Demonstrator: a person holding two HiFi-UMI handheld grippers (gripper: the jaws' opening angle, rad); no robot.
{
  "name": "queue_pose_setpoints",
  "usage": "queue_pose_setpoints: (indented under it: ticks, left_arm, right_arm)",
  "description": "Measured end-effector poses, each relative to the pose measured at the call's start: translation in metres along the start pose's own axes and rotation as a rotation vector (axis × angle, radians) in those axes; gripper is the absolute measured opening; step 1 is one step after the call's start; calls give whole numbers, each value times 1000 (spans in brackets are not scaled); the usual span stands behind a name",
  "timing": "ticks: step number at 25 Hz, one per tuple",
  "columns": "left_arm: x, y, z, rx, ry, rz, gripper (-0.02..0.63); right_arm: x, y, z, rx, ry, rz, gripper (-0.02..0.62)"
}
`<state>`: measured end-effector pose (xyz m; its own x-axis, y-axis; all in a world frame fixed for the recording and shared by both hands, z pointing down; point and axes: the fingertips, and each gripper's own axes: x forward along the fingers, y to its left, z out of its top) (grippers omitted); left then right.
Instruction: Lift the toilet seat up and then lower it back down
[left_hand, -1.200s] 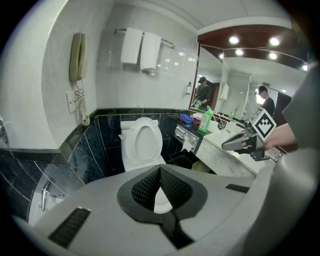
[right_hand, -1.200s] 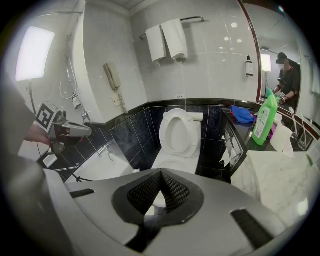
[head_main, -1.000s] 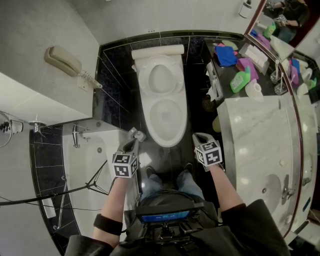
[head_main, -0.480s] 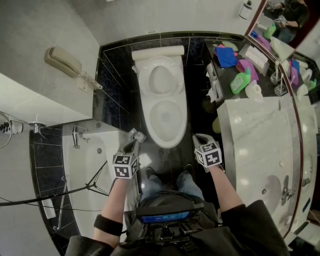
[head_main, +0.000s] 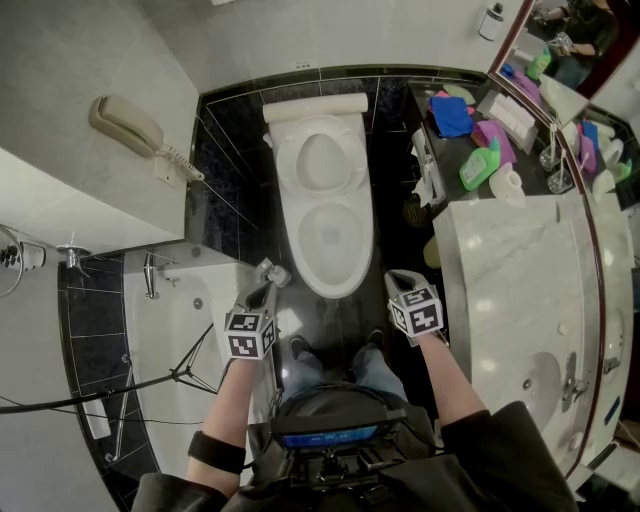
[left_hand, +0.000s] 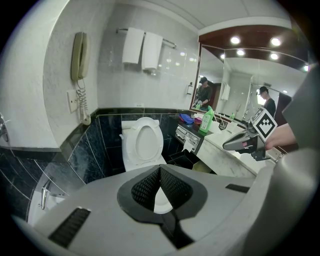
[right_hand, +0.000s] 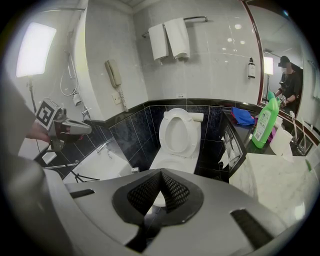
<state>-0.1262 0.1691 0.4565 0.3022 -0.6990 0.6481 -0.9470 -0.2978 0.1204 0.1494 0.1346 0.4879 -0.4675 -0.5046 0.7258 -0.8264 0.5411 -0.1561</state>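
The white toilet (head_main: 330, 235) stands against the black-tiled wall, its seat (head_main: 318, 158) raised and leaning back on the tank. The seat (left_hand: 142, 141) shows upright as an oval ring in the left gripper view, and the seat (right_hand: 178, 131) stands the same way in the right gripper view. My left gripper (head_main: 272, 270) hangs at the bowl's front left, shut and empty. My right gripper (head_main: 398, 277) hangs at the front right, also shut with nothing in it. Neither touches the toilet. The left gripper's pads (left_hand: 170, 186) meet, and so do the right gripper's pads (right_hand: 171, 189).
A bathtub (head_main: 190, 330) with a black stand (head_main: 170, 372) in it lies to the left. A wall phone (head_main: 125, 120) hangs above it. On the right are a marble counter (head_main: 520, 290), a green bottle (head_main: 480, 160) and a paper holder (head_main: 430, 175). Towels (right_hand: 170, 37) hang above the toilet.
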Motion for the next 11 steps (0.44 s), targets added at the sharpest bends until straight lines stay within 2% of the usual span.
queue_pose_setpoints:
  ticks: [11]
  left_arm:
    - [1,3,-2,-15,4,3,5]
  right_arm:
    - [2,1,1,-1,2,2,3]
